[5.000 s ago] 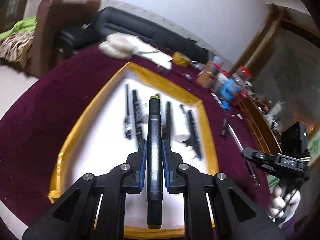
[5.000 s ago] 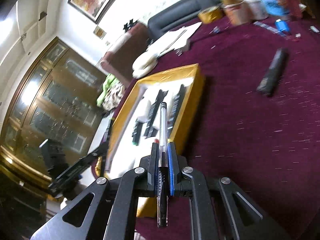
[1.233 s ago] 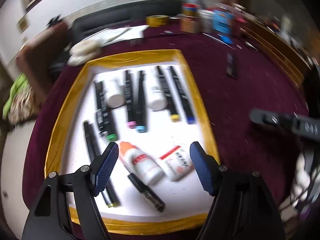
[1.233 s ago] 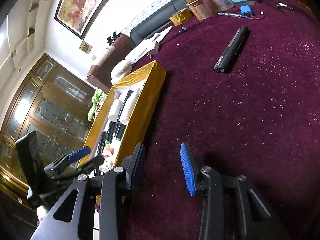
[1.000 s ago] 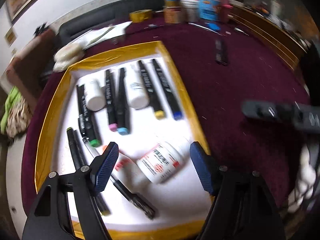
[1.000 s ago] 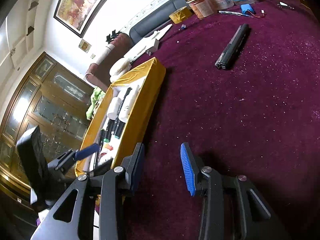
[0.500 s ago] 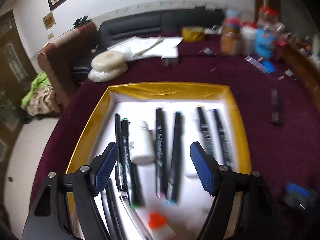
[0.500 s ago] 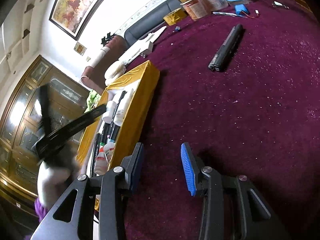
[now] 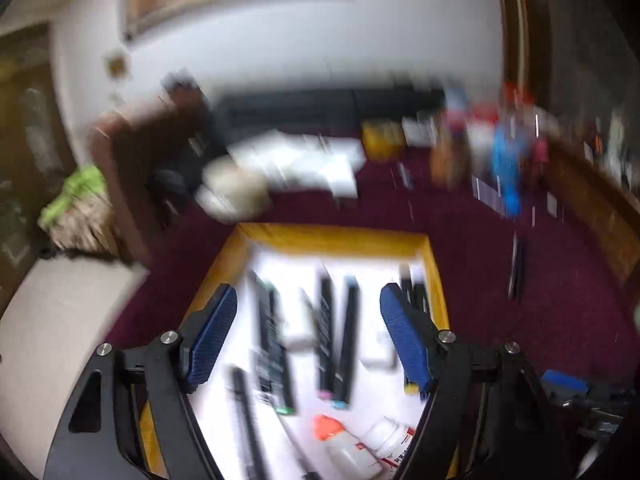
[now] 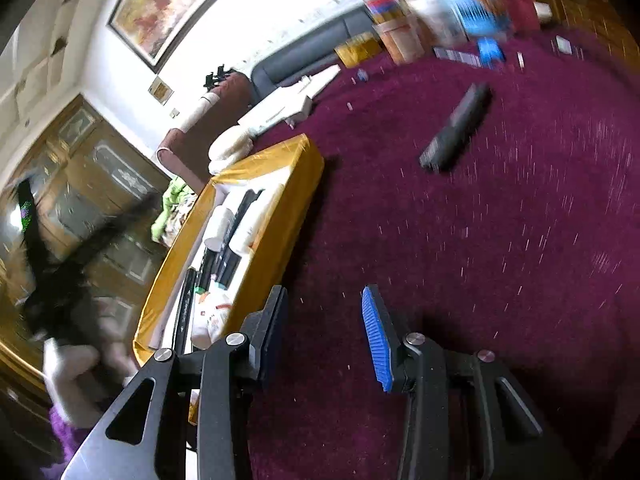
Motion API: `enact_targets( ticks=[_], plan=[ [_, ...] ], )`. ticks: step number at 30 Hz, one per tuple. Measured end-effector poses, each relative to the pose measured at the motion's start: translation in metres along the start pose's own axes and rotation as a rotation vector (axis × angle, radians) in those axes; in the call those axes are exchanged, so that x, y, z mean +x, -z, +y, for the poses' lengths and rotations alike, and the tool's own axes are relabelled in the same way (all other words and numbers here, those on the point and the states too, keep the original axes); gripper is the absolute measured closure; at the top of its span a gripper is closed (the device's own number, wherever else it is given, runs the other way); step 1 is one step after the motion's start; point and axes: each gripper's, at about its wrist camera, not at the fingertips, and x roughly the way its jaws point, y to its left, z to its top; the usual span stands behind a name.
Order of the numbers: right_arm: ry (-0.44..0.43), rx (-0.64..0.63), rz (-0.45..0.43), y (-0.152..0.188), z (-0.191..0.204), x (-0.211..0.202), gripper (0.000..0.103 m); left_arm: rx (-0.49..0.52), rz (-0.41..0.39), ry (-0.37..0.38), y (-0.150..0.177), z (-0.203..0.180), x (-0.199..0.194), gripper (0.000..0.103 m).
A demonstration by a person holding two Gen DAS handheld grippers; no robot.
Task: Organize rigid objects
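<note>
Counter point(image 10: 500, 240), maroon cloth. Yellow-walled tray point(image 9: 332, 238) at lower centre of the left view already holds most items: a row of black markers point(image 9: 336, 340), white bottles point(image 9: 372, 446) at lower edge.

Left to do: one black marker point(image 10: 456, 128) lies alone on the cloth, upper right of the right view, well apart from the tray.

Left hand-held gripper point(image 9: 308, 332): spread wide, has just been opening, nothing between the fingers. Right hand-held gripper point(image 10: 324, 332): partly spread, empty.

Labels: red-and-black print on a bottle, probably Chinese characters; too blurred to read.
</note>
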Motion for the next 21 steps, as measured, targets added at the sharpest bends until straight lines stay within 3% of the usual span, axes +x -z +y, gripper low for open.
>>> enact_targets(
  ticks=[1,2,4,5,6,7,8,10,12,14,16,19,21],
  plan=[
    [0.015,-0.03,-0.025,-0.003,0.008,-0.005,0.068,-0.03,-0.107,-0.003,-0.002,0.011,-0.03,0.004],
    [0.03,-0.074,-0.061,-0.006,0.018,-0.013,0.068,-0.059,-0.203,0.009,-0.001,0.02,-0.058,0.0],
    [0.052,-0.145,-0.121,-0.01,0.037,-0.021,0.053,-0.108,-0.361,0.054,0.007,0.035,-0.095,0.0],
    [0.063,-0.171,-0.147,-0.013,0.047,-0.022,0.036,-0.128,-0.413,0.09,0.011,0.042,-0.102,0.0],
    [0.069,-0.184,-0.161,-0.017,0.057,-0.021,0.029,-0.142,-0.406,0.14,0.011,0.048,-0.097,0.0],
    [0.067,-0.186,-0.159,-0.02,0.064,-0.017,0.029,-0.15,-0.36,0.173,0.01,0.051,-0.088,0.0],
    [0.051,-0.18,-0.14,-0.022,0.071,-0.012,0.029,-0.16,-0.267,0.198,0.01,0.053,-0.071,0.0],
    [0.007,-0.166,-0.106,-0.02,0.082,-0.001,0.029,-0.173,-0.143,0.159,0.015,0.053,-0.044,0.0],
    [0.007,-0.195,-0.087,-0.01,0.095,0.01,0.029,-0.166,-0.095,0.051,0.027,0.05,-0.024,0.0],
    [0.032,-0.244,-0.066,0.003,0.104,0.021,0.029,-0.149,-0.066,-0.008,0.034,0.049,-0.009,0.0],
    [0.054,-0.282,-0.045,0.015,0.111,0.031,0.029,-0.158,-0.014,-0.013,0.04,0.049,0.005,0.0],
    [0.085,-0.337,-0.032,0.029,0.121,0.042,0.029,-0.222,0.072,0.037,0.048,0.057,0.029,0.0],
    [0.112,-0.381,-0.031,0.033,0.128,0.047,0.029,-0.204,0.073,-0.035,0.05,0.057,0.036,0.0]
  ],
)
